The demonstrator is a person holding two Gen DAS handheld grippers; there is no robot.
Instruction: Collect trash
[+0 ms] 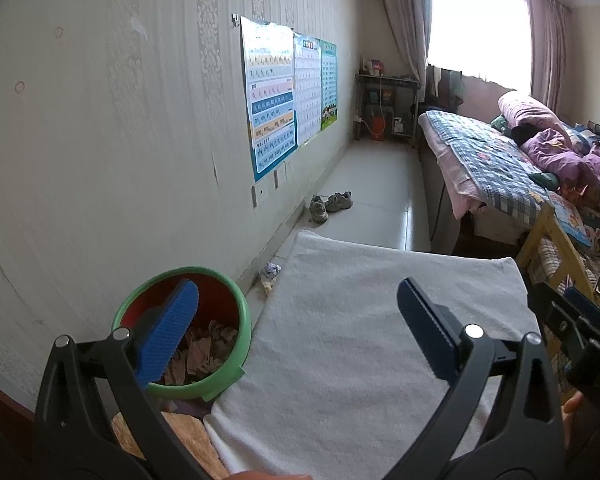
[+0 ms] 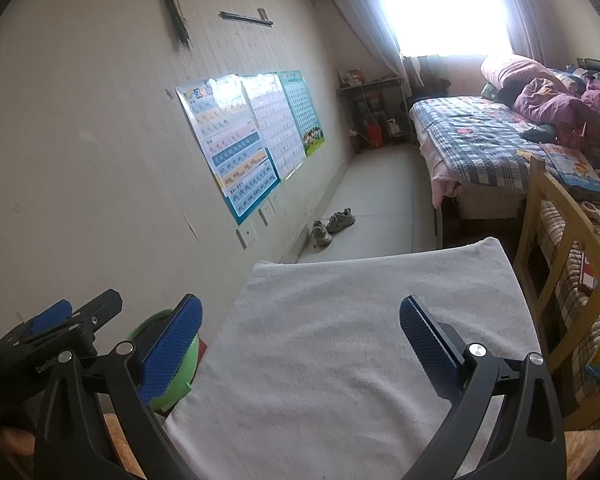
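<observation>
A green-rimmed red bin (image 1: pixel 236 312) stands at the left of a white towel-covered table (image 1: pixel 340 340); several crumpled brown papers (image 1: pixel 208 348) lie inside it. A crumpled wad of paper (image 1: pixel 271 271) lies on the floor by the wall beyond the bin. My left gripper (image 1: pixel 296 320) is open and empty above the towel, its left finger over the bin. My right gripper (image 2: pixel 300 332) is open and empty over the towel (image 2: pixel 360 320); the bin (image 2: pixel 188 364) shows partly behind its left finger. The left gripper's body (image 2: pixel 60 328) is at the far left.
A pair of shoes (image 1: pixel 330 204) sits on the floor by the wall. A bed (image 1: pixel 500 160) with bedding is at the right. A wooden chair (image 2: pixel 560 280) stands beside the table. Posters (image 1: pixel 276 96) hang on the wall. A shelf (image 1: pixel 384 104) stands at the far end.
</observation>
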